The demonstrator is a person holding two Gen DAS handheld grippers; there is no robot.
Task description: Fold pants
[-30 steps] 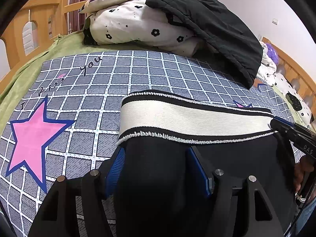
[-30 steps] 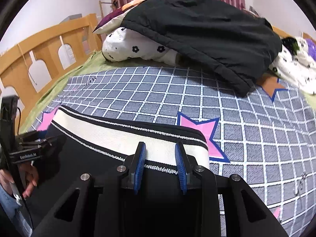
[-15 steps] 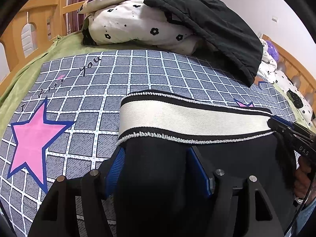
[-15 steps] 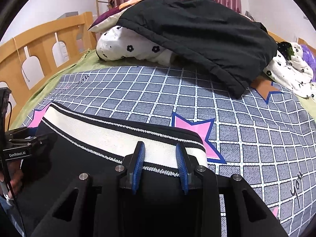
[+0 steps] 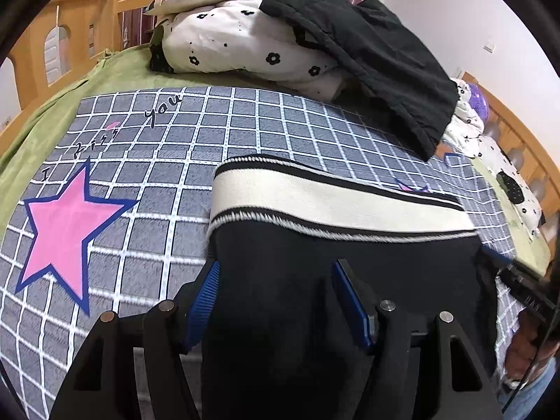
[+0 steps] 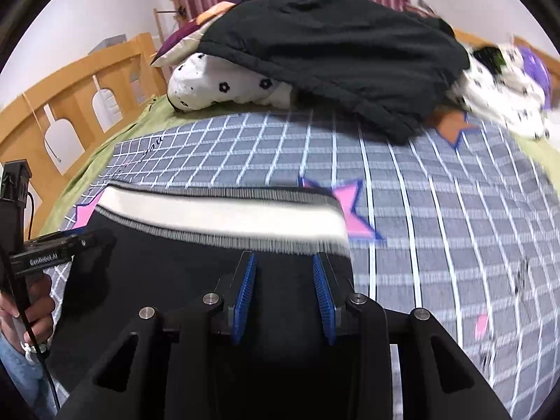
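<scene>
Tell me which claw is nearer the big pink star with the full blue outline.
Left. The left claw sits at the pants' edge beside that star; the right claw is at the pants' opposite end.

— What's the left gripper [image 5: 276,294] showing? 
— It's showing matte black arms w/ silver round screws, plus ribbed blue pads [image 5: 203,301] on both fingers.
— Right gripper [image 6: 284,292]? 
— It's wearing the same build: black frame, silver screws, blue ribbed pads [image 6: 245,297]. 
— Any markings? 
— White "GenRobot.AI" lettering is showing on the left one's side, a thin black cable is trailing by it. The person's wearing blue jeans [image 6: 17,367].
</scene>
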